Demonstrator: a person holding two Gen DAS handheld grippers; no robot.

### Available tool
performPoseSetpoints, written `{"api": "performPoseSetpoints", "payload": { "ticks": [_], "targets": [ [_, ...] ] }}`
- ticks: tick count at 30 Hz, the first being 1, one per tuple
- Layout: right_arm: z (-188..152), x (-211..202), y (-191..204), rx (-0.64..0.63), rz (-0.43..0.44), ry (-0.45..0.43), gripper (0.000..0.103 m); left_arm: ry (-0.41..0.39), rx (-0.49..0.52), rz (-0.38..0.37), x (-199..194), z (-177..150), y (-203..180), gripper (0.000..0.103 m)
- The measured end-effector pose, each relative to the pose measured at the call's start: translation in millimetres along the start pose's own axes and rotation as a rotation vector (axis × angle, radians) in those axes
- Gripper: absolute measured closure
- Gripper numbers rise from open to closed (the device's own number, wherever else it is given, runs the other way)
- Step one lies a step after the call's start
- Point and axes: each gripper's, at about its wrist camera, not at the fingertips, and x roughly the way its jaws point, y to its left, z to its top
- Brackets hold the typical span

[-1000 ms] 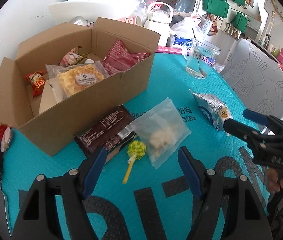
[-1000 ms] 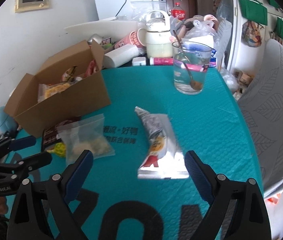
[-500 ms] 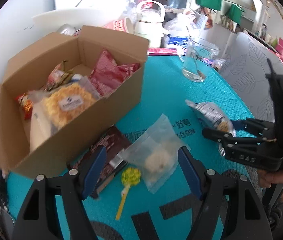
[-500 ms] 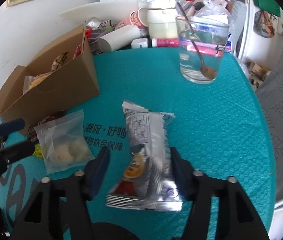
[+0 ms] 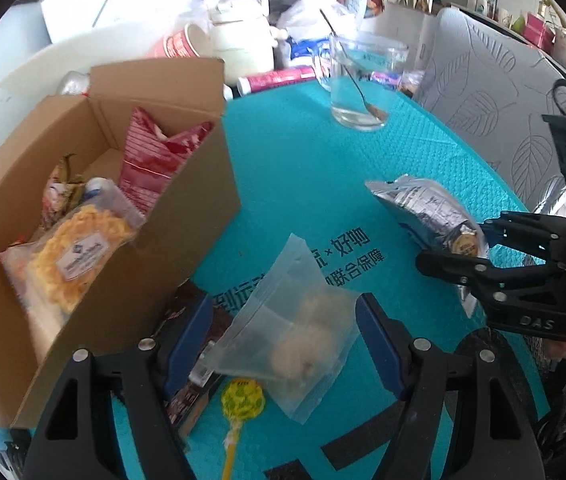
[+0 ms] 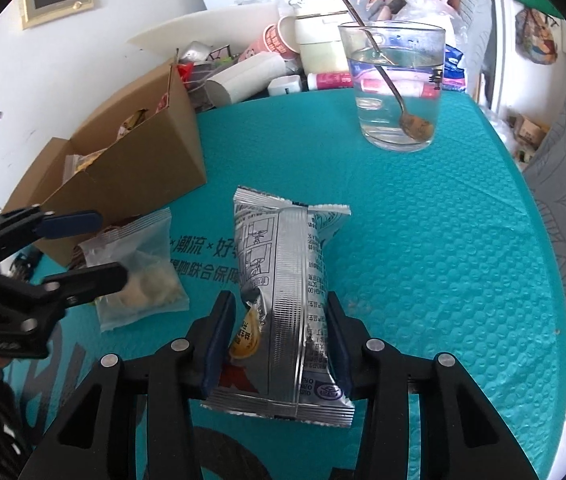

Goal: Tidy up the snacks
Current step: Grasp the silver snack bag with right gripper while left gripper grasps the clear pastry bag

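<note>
My right gripper (image 6: pixel 279 332) is shut on a silver snack packet (image 6: pixel 287 280) lying on the teal table mat; the packet also shows in the left wrist view (image 5: pixel 423 212). My left gripper (image 5: pixel 283 344) is open, its fingers on either side of a clear zip bag (image 5: pixel 291 336) with pale snacks inside. A yellow lollipop (image 5: pixel 242 399) and a dark brown packet (image 5: pixel 191 368) lie beside that bag. An open cardboard box (image 5: pixel 187 208) holds several snacks at the left.
A glass with water and a spoon (image 6: pixel 397 88) stands at the back of the table. Cups, a white kettle (image 5: pixel 243 36) and bags crowd the far edge. A grey leaf-patterned cushion (image 5: pixel 483 92) lies to the right of the table.
My right gripper moved forward and closed on the silver packet. My left gripper moved forward until its open fingers straddle the clear zip bag.
</note>
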Motion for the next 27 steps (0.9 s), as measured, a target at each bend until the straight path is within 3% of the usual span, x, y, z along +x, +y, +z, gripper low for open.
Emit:
{"api": "performPoseSetpoints", "payload": {
  "ticks": [7,12,16,27],
  "targets": [
    [-1.8,-4.1,-5.1,0.006,0.022,-0.001,0.06,0.084,0.018,-0.073,20.4,2.3,-6.3,0.03],
    [-3.8,-6.7,-5.1,-0.001,0.009,0.001,0.06,0.064,0.028,-0.067,16.6,-2.1,-14.4,0.03],
    [-3.1,-6.8,0.0,-0.01,-0.027,0.012,0.06,0.066,0.031,-0.092,11.4,-6.1,-20.7,0.052],
    [-36.8,-33.0,12.8,-0.002,-0.109,0.04,0.06,0.08,0.057,-0.123,-15.6,-35.9,-45.7,0.054]
  ]
}}
